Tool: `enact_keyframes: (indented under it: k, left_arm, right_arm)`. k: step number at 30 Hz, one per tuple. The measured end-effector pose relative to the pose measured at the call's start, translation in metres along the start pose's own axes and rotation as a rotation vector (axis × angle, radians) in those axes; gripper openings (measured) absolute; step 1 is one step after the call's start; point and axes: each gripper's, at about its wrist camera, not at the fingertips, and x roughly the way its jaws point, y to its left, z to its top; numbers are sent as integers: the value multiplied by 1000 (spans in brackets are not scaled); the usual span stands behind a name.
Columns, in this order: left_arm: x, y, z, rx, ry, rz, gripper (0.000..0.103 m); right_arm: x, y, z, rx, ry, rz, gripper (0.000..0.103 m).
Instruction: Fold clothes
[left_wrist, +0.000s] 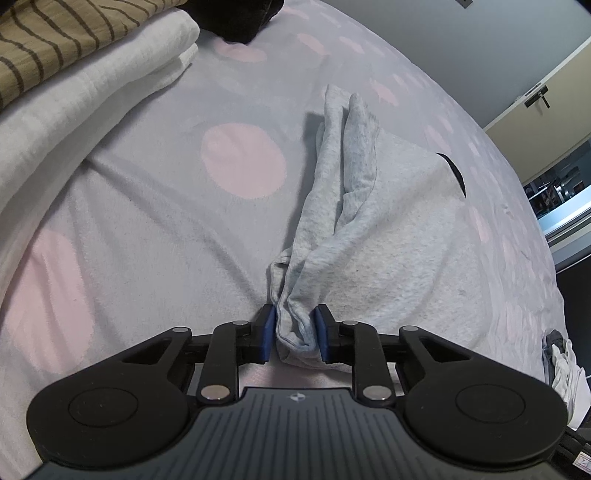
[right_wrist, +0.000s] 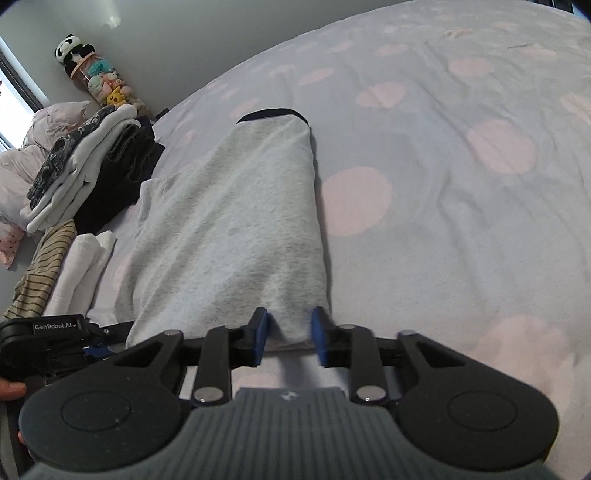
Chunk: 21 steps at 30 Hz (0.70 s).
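Grey garment with a dark trimmed opening at its far end lies lengthwise on the bed, folded into a long panel on the lilac cover with pink dots. Its near hem sits toward the near edge of the bed, where both tongs meet it.

In the left wrist view, the left tongs are closed to a narrow gap on a bunched fold of the grey cloth, the blue pads pressing it from both sides. From that pinch a gathered ridge of fabric, seemingly a sleeve, runs away across the bed, with the flat body of the garment lying to its right.

In the right wrist view, the right tongs grip the near hem of the garment; a tuck of cloth is drawn down between the blue pads, which stand a little apart around it. The left tongs' housing shows just beside the garment's near left corner, with part of a hand at the picture's edge.

Along the left side of the bed lie folded clothes: a tan striped piece resting on a white folded one, and beyond them a taller pile of dark and pale items. Plush toys stand against the wall in the far corner.
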Motion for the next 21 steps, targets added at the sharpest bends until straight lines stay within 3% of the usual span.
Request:
enact_keyframes:
  k: [3, 8, 21]
  left_arm:
    - [-4, 1, -1, -7, -10, -20, 23]
    - [-12, 1, -3, -19, -7, -57, 17]
    - [-15, -5, -13, -30, 64, -22, 18]
  right_arm:
    - [-9, 1, 0, 6, -31, 9, 7]
    - [-35, 12, 1, -26, -115, -27, 5]
    - [-56, 12, -4, -39, -79, -151, 5]
